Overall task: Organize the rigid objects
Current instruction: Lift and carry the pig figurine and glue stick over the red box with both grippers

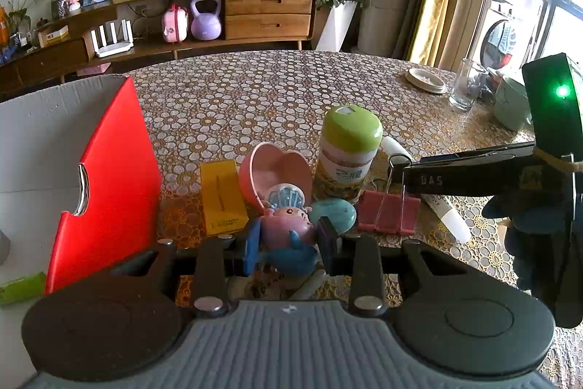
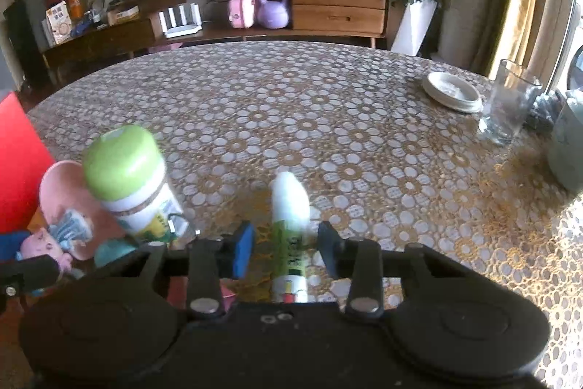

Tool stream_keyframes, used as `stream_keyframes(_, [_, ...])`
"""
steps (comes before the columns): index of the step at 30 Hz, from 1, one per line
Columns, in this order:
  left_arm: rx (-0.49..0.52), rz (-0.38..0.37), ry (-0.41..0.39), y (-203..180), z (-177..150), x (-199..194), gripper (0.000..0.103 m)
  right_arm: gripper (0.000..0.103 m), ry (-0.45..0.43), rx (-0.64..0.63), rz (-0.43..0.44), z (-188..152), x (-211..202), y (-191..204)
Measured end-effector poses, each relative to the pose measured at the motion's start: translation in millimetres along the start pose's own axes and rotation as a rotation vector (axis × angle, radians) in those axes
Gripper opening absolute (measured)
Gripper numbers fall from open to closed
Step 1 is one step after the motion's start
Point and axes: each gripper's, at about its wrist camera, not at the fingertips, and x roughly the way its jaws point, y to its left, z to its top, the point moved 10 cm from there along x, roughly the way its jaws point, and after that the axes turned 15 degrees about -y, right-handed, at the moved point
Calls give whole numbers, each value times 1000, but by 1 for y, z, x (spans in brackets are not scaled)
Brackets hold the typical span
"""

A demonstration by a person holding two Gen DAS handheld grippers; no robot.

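My left gripper (image 1: 289, 246) is shut on a pink and blue toy figure (image 1: 288, 228), its blue pads pressing on both sides. Behind the toy stand a pink heart-shaped box (image 1: 273, 166), a yellow box (image 1: 222, 199), a green-lidded jar (image 1: 346, 152), a turquoise egg shape (image 1: 335, 214) and a pink binder clip (image 1: 388, 212). A white tube with a green label (image 2: 289, 225) lies on the table between the fingers of my right gripper (image 2: 286, 250). A narrow gap shows on each side of it, so the gripper is open. The jar (image 2: 127, 170) stands left of it.
A red and white cardboard box (image 1: 109, 170) stands open at the left. At the table's far right are a white dish (image 2: 452, 92), a clear glass (image 2: 506, 104) and a pale green pot (image 2: 568, 148). The flower-patterned tablecloth (image 2: 291, 104) is bare in the middle.
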Motion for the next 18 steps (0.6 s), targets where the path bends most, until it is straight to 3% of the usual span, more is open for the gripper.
stream_keyframes(5, [3,-1,-6,-2,2,0,32,21,-6,-48,-27,-1,0,2])
stream_keyframes(11, [1,-9,-4,-2,2,-3,32,21,-30,-15,-34,2,-11,-1])
stream_keyframes(18, [-41,-36,-6,-1,10,-14,32,21,-70,52,14,10,-57,1])
